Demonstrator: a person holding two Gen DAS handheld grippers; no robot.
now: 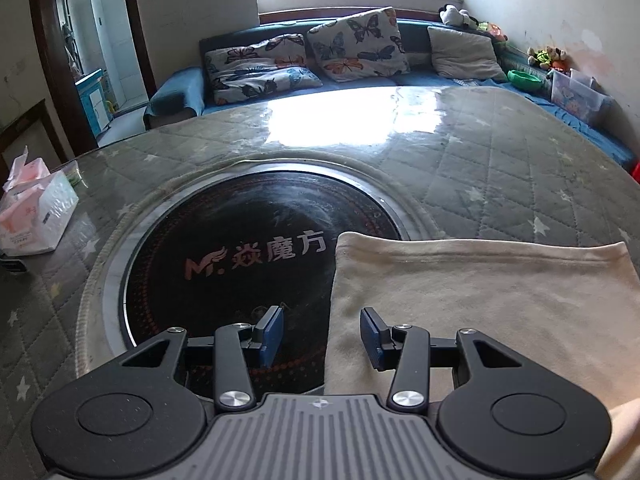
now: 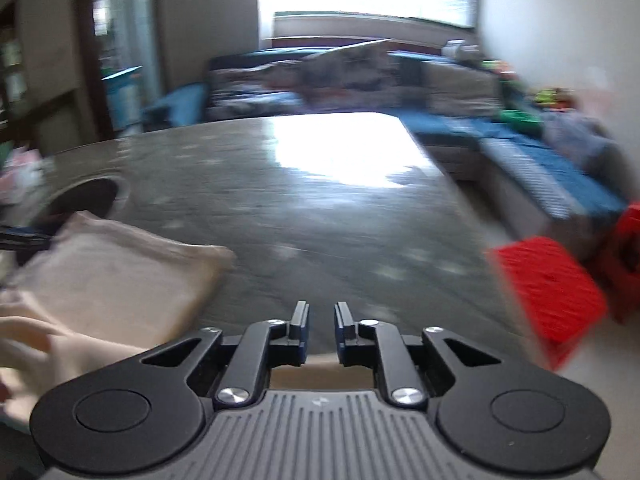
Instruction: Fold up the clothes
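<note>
While we look along the left gripper [image 1: 322, 334], we see its blue-padded jaws standing apart with nothing between them; they hang above the left edge of the cream garment [image 1: 480, 304]. One pad is over the cloth and the other over the round black cooktop [image 1: 248, 248] set into the table [image 1: 480, 152]. The garment lies flat and folded on the table's quilted grey cover, its upper left corner overlapping the rim of the cooktop. A tissue pack [image 1: 32, 216] sits well apart at the table's left edge, and a sofa with butterfly cushions [image 1: 356, 44] runs behind the table.

From the right wrist view, which is blurred, we find the right gripper [image 2: 321, 334] with its jaws only a narrow gap apart and empty, poised over the bare table cover near its front edge. The garment [image 2: 120, 280] lies to its left, not touched by these fingers. A pale shape at the lower left may be a hand, but we cannot tell. A red stool [image 2: 548, 288] stands on the floor to the right.
</note>
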